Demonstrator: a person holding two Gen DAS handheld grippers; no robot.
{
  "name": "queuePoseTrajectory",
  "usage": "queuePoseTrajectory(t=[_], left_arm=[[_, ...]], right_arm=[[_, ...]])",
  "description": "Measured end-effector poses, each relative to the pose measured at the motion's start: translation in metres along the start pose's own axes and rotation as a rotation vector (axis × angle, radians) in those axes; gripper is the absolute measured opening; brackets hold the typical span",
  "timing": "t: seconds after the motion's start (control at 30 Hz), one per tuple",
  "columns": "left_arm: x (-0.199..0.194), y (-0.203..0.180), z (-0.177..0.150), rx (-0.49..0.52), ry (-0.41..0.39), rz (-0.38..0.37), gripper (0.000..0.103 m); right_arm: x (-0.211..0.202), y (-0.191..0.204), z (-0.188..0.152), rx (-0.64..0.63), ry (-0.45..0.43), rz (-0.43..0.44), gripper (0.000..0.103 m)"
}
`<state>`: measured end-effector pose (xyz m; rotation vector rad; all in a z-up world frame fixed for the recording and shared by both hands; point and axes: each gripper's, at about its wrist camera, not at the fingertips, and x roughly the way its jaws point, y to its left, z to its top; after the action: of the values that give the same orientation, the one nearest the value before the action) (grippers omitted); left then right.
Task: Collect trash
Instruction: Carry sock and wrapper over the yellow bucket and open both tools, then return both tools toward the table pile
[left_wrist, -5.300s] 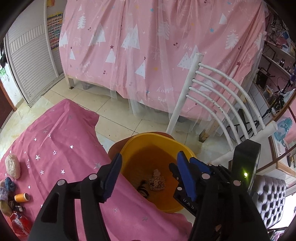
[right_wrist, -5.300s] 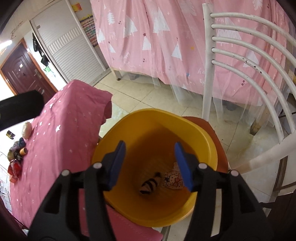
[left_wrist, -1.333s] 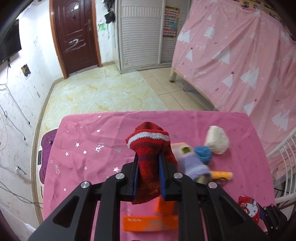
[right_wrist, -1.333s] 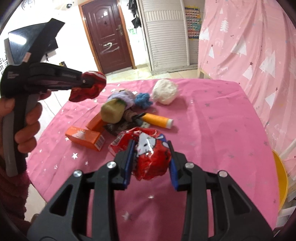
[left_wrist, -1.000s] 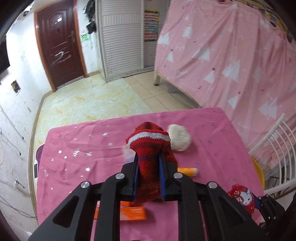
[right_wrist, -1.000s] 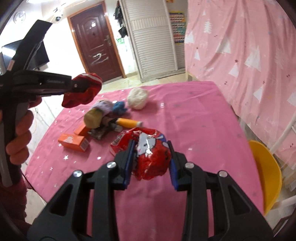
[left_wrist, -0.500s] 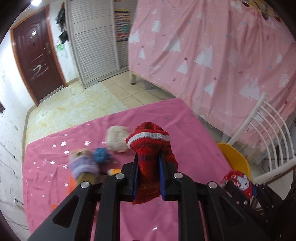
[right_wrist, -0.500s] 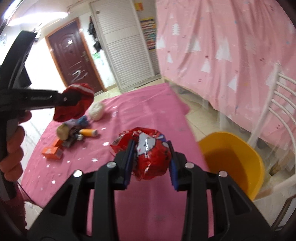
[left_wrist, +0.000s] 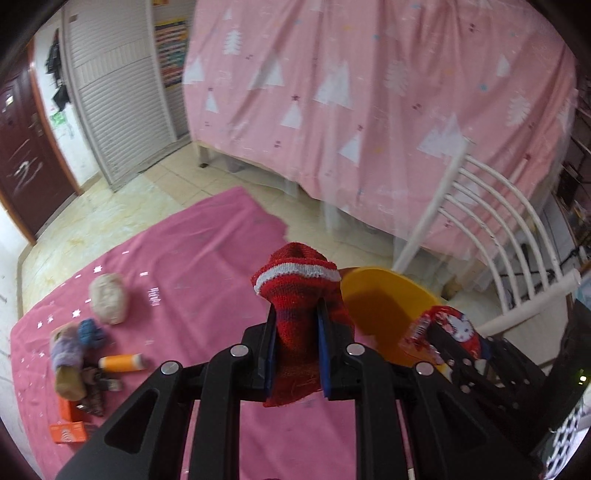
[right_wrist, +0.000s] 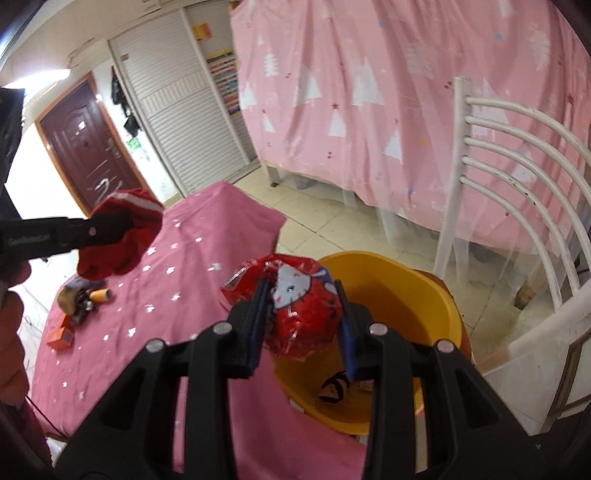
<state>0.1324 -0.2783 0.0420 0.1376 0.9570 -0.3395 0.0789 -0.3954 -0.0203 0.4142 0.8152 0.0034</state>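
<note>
My left gripper (left_wrist: 295, 328) is shut on a red knitted sock with a white stripe (left_wrist: 297, 280), held above the pink-clothed table (left_wrist: 207, 266). The same red sock (right_wrist: 122, 225) shows at the left of the right wrist view. My right gripper (right_wrist: 301, 314) is shut on a crumpled red foil wrapper with a cartoon cat (right_wrist: 299, 306), held over the near rim of the yellow bin (right_wrist: 424, 291). The bin holds a striped black item (right_wrist: 334, 387). In the left wrist view the yellow bin (left_wrist: 384, 299) lies just right of the sock, with the red wrapper (left_wrist: 447, 328) beside it.
More trash lies on the table's left: a whitish lump (left_wrist: 109, 299), a blue ball (left_wrist: 90, 330), an orange tube (left_wrist: 120, 363), a purple-topped item (left_wrist: 66, 354), an orange box (left_wrist: 68, 432). A white slatted chair (left_wrist: 491, 229) stands behind the bin. A pink curtain (left_wrist: 369, 92) hangs behind.
Both grippers have swung right across the table towards the yellow bin, each keeping its load. The trash pile has slid to the left and the bin and chair have come into view.
</note>
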Motion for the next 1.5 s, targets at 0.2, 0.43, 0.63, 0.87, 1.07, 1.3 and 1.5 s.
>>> queuePoseTrajectory(t=[0.2,0.43,0.63,0.87,1.07,1.3,1.5], left_arm=[[0.020,-0.035,0.006,0.045,0.039,-0.057,0.012],[0.045,-0.061,0.013,0.056,0.068,-0.079,0.014],[0.051,-0.068,0.014,0.052,0.076,-0.074,0.039],[0.044,-0.067,0.011,0.046,0.060,-0.059,0.046],[0.025,-0.048,0.006,0.023,0.030,-0.048,0.046],[-0.009,-0.008,-0.001,-0.027,-0.023,-0.019,0.046],[-0.032,0.035,-0.007,-0.080,-0.058,0.029,0.047]], right_arm=[[0.016,-0.024,-0.001,0.051,0.016,-0.021,0.032],[0.034,-0.046,-0.004,0.093,0.045,-0.037,0.034],[0.033,-0.050,-0.005,0.109,0.042,-0.041,0.044],[0.029,-0.046,-0.005,0.097,0.036,-0.034,0.045],[0.019,-0.024,-0.003,0.052,0.015,-0.021,0.052],[0.013,0.011,0.000,-0.003,0.008,0.008,0.053],[0.014,0.051,0.003,-0.065,0.008,0.047,0.054]])
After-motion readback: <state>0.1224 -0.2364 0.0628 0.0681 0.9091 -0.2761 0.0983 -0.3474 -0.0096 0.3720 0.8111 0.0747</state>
